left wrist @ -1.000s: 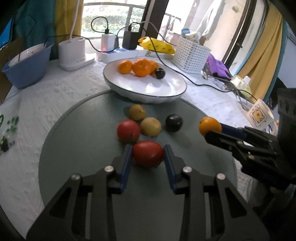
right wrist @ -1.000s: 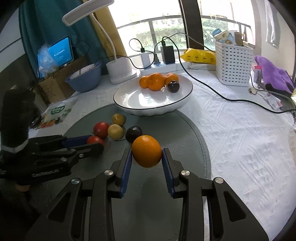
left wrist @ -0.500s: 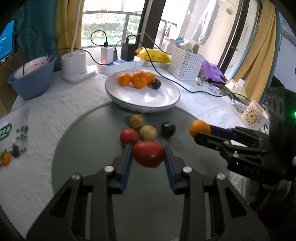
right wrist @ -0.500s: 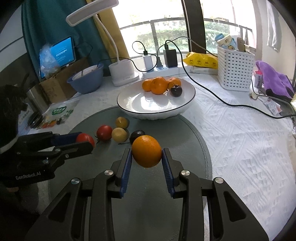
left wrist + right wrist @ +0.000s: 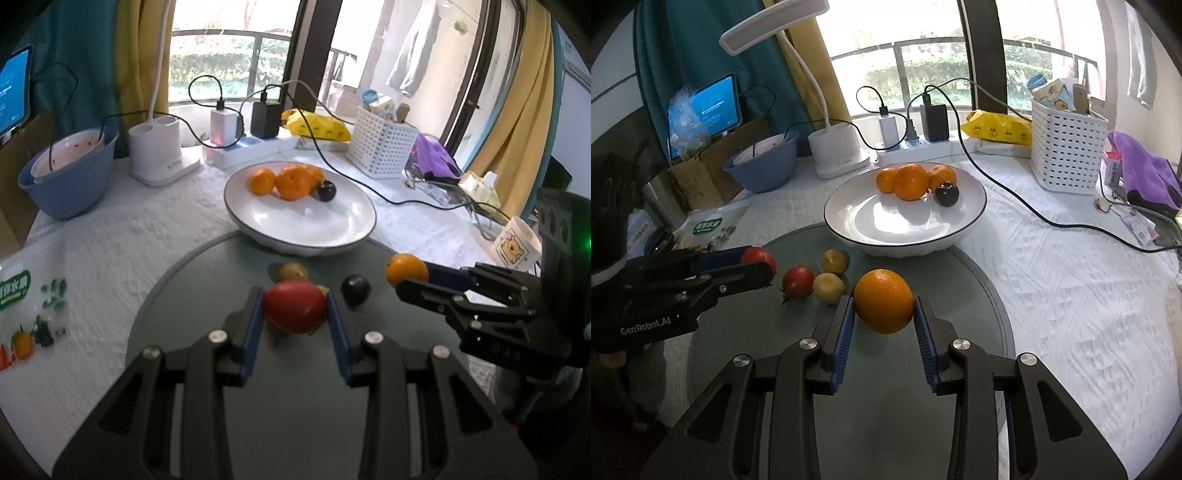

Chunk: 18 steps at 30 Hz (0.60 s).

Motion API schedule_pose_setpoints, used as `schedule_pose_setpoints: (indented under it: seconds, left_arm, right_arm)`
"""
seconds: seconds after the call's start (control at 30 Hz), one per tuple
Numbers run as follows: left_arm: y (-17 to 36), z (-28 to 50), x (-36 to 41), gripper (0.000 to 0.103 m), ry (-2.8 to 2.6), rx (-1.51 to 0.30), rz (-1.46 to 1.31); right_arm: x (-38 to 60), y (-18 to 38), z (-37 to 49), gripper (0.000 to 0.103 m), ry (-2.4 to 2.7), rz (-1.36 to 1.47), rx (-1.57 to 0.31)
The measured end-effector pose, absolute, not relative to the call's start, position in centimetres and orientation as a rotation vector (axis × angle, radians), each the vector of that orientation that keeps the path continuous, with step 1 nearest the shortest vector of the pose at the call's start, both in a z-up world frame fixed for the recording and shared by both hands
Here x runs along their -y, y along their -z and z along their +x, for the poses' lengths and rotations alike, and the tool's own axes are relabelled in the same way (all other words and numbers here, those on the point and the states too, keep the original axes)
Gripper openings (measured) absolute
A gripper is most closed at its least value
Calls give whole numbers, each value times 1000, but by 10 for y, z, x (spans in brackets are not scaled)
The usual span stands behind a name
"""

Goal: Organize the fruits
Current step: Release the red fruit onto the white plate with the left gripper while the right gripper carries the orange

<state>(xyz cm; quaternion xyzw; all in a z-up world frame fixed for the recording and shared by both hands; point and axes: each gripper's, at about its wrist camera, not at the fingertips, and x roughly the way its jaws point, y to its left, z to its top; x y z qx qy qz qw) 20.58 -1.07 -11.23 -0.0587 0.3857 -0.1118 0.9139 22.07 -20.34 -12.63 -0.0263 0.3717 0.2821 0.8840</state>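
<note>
My left gripper [image 5: 294, 306] is shut on a red tomato [image 5: 295, 304] and holds it above the grey round mat [image 5: 207, 295]. My right gripper [image 5: 884, 302] is shut on an orange [image 5: 884, 301], also off the mat. Each gripper shows in the other's view: the right gripper [image 5: 402, 282] with its orange [image 5: 406, 268], the left gripper [image 5: 764, 267] with its tomato [image 5: 759, 257]. On the mat lie another red tomato [image 5: 798, 282], two yellowish fruits [image 5: 835, 261] and a dark plum [image 5: 355, 289]. Behind the mat, the white plate [image 5: 886, 221] holds oranges [image 5: 908, 181] and a dark plum [image 5: 946, 194].
A black cable [image 5: 1015, 199] runs across the white cloth right of the plate. At the back stand a blue bowl [image 5: 762, 166], a white lamp base [image 5: 836, 151], a power strip with chargers [image 5: 916, 142] and a white basket [image 5: 1065, 147]. A mug [image 5: 515, 242] stands at the right edge.
My left gripper has risen and drawn back with the red tomato, so the mat's fruits now sit lower behind it. My right gripper with the orange has stayed almost in place.
</note>
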Motion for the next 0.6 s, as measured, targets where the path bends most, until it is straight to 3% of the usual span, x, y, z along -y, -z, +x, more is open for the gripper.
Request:
schedule_pose_setpoints:
  seconds: [0.6]
  left_arm:
    - [109, 244, 10, 36, 223, -781, -88]
  right_arm:
    - [185, 121, 250, 35, -629, -57, -755]
